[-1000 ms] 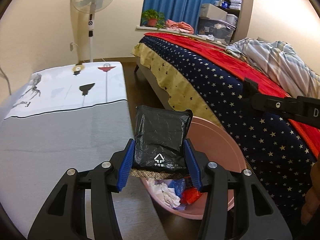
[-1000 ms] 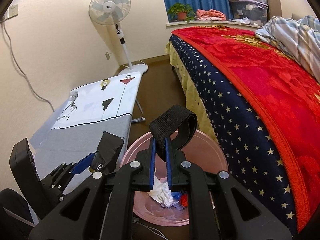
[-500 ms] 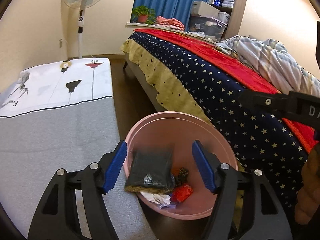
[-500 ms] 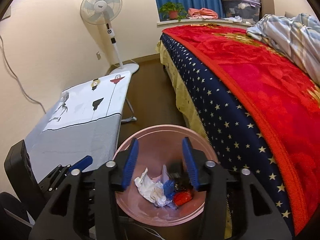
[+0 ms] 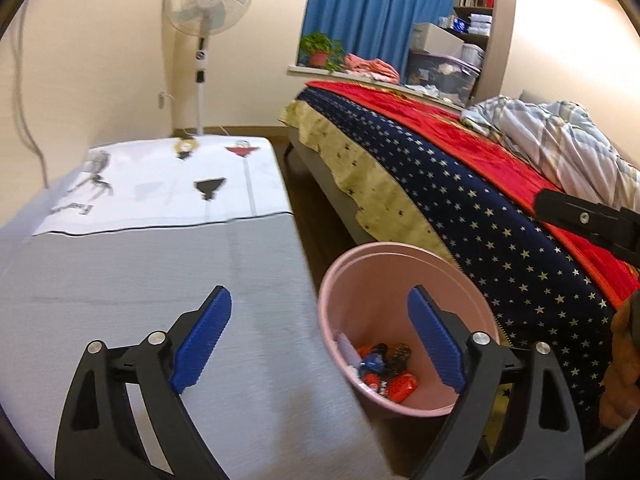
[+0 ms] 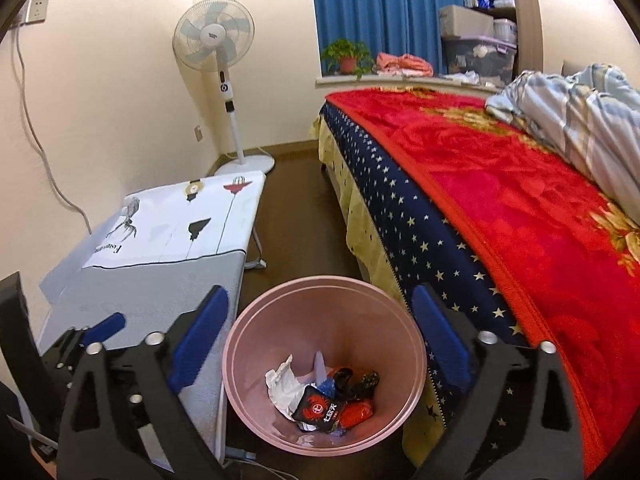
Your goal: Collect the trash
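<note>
Round pink plastic waste bin [image 6: 240, 360] on the dark floor, landmark for all positions. Inside it lie crumpled white paper [image 6: 285, 384], a black snack packet with a red emblem [image 6: 318, 408] and red wrappers [image 6: 357, 413]. Right gripper [image 6: 320, 340] above the bin, left gripper [image 5: 320, 336] over its table-side rim: both have just been opening, blue-padded jaws spread wide, nothing between them. Grey cloth-covered table [image 6: 160, 288] touches the bin's side; star-patterned bed [image 6: 440, 240] flanks the other.
</note>
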Tool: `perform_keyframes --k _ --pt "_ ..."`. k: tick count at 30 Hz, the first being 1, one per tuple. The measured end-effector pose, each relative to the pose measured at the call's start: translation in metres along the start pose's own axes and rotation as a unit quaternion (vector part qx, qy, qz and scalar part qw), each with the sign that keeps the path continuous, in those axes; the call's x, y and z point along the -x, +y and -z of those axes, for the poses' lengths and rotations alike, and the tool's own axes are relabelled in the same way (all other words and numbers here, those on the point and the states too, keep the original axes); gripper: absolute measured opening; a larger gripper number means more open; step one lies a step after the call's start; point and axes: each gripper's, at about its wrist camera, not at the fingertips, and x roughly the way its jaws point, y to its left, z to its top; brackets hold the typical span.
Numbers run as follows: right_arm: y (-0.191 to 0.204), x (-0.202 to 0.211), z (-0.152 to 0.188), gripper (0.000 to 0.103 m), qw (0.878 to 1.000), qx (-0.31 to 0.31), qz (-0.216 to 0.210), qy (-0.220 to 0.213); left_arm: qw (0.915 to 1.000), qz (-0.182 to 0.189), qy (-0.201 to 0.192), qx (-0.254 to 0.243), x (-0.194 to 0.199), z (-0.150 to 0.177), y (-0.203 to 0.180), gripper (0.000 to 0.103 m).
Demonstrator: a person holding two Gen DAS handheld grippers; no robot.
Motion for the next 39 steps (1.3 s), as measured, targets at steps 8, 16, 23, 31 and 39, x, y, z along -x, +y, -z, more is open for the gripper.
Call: perform_keyframes --k 8,16,23,31,39 --pt "0.030 0.030 0.018 0.098 1.000 0.016 0.004 -0.022 0.9988 -0.037 -0.031 0.012 0.056 0.002 0.031 0.093" --pt "0.064 0.066 0.044 0.098 0.999 0.031 -0.001 -0.036 0.9955 -0.076 -0.025 0.051 0.109 0.016 0.068 0.093" --pt "0.090 0.088 0.071 0.098 0.999 0.042 -0.009 -0.027 0.9937 -0.099 -0.014 0.051 0.149 0.036 0.081 0.095" --pt "0.111 0.090 0.094 0.098 0.999 0.042 -0.006 -0.006 0.9907 -0.123 -0.020 0.054 0.157 0.051 0.085 0.095" --pt "0.114 0.075 0.097 0.098 0.999 0.035 -0.004 0.014 0.9873 -0.142 -0.011 0.069 0.152 0.054 0.092 0.095"
